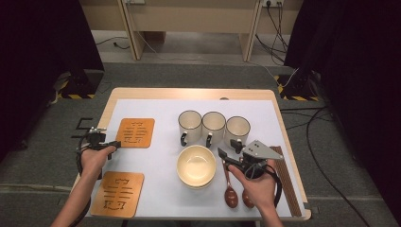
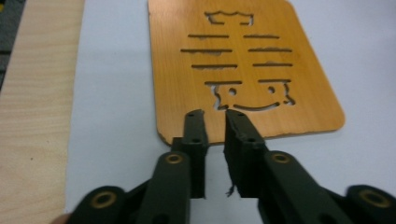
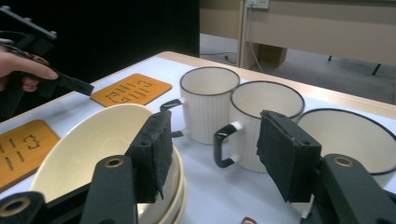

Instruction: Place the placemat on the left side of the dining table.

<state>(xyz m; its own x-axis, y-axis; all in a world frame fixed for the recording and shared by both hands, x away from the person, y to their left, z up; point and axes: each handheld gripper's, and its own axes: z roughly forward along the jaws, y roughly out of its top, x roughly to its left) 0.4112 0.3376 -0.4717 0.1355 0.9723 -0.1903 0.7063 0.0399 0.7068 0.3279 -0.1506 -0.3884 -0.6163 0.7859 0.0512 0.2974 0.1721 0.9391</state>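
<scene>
1. Coasters first: we see two orange wooden ones at the table's left; the far coaster (image 1: 135,132) lies flat on the white mat (image 1: 161,156), the near coaster (image 1: 117,194) closer to us.
2. Our left gripper (image 1: 113,144) sits at the far coaster's edge; in the left gripper view (image 2: 214,114) its jaws stand narrowly apart over that edge, pressing on nothing.
3. Our right gripper (image 1: 227,157) hangs wide and empty between the bowls (image 1: 196,165) and the mugs (image 1: 213,125).
4. Two spoons (image 1: 231,195) lie beside the bowls, under our right hand (image 1: 257,187).
</scene>
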